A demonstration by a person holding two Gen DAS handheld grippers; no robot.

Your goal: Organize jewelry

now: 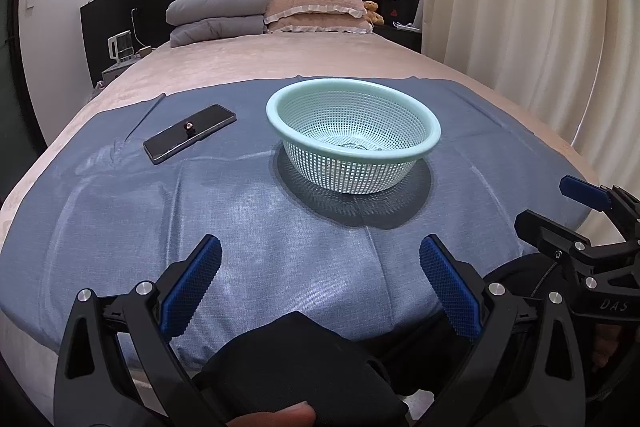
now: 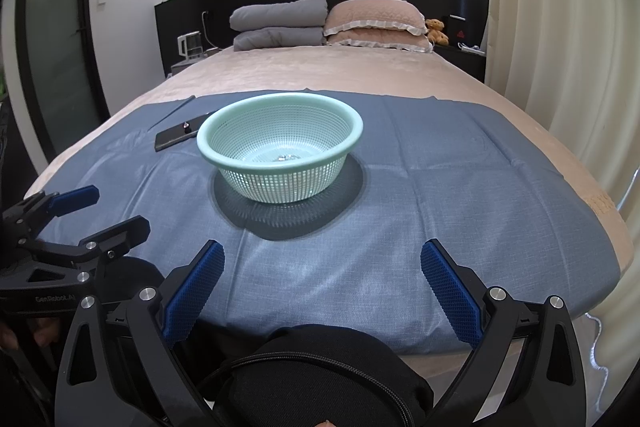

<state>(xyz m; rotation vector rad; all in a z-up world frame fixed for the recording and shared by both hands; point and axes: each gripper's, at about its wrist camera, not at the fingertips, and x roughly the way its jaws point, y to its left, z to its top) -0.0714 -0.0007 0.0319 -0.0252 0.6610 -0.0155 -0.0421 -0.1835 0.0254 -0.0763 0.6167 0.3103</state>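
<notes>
A pale green mesh basket (image 1: pixel 354 137) stands on a blue cloth (image 1: pixel 240 219) on the bed; it also shows in the right wrist view (image 2: pixel 280 151). A small shiny piece of jewelry (image 2: pixel 285 158) lies in its bottom. A small ring-like piece (image 1: pixel 188 125) sits on a black phone (image 1: pixel 190 132) left of the basket, also seen in the right wrist view (image 2: pixel 185 125). My left gripper (image 1: pixel 320 283) is open and empty near the cloth's front edge. My right gripper (image 2: pixel 322 287) is open and empty beside it.
Grey folded quilts (image 1: pixel 218 13) and pink pillows (image 1: pixel 316 11) lie at the bed's head with a teddy bear (image 1: pixel 372 11). Cream curtains (image 1: pixel 520 7) hang on the right. A kettle (image 1: pixel 120 45) stands at the left bedside. A dark bag (image 2: pixel 320 379) is below the grippers.
</notes>
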